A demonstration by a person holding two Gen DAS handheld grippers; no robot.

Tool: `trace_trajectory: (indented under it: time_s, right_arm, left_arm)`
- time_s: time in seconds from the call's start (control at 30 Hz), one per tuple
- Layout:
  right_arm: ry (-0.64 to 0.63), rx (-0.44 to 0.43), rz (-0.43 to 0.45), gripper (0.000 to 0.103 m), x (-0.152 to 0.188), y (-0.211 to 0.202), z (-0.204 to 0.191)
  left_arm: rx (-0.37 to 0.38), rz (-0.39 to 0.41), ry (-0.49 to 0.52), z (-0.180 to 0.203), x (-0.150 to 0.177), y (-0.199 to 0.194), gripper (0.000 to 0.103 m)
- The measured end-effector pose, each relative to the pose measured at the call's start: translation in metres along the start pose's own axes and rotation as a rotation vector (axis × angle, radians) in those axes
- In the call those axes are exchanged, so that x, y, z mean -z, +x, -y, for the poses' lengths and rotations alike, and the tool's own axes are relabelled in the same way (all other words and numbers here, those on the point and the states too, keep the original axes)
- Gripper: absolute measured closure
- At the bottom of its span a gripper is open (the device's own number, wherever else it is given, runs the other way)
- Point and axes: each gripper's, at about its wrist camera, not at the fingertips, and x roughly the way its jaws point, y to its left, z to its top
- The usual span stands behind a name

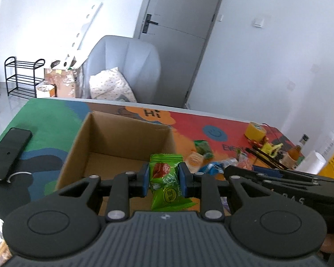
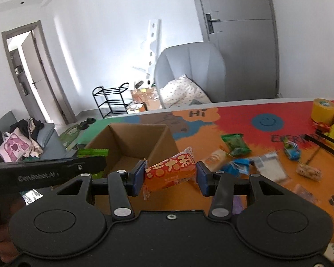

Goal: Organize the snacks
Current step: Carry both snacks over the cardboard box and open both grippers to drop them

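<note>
Left gripper (image 1: pixel 163 178) and right gripper (image 2: pixel 170 178) level, side by side over cardboard box (image 1: pixel 122 138)

Both views are bright with daylight. In the left wrist view the plain white wall (image 1: pixel 44 22) at upper left is blown out to glare, and in the right wrist view a pale band of light falls on the wall beside the open grey doorway (image 2: pixel 31 71). Fisheye distortion bends the tall grey door (image 1: pixel 180 40) and darkens the corners. The small wrapped snacks (image 2: pixel 267 164) at right are motion-blurred.
</note>
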Motion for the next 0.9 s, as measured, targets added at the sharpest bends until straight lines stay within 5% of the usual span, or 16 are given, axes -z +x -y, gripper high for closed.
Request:
trace_trajectory:
  time_s: [0.9]
  right_arm:
    - [-0.040,-0.170,-0.055,0.057,-0.045,0.095,-0.041]
  left_arm:
    - [-0.114,-0.056,-0.107,-0.076,-0.046,0.065,0.076]
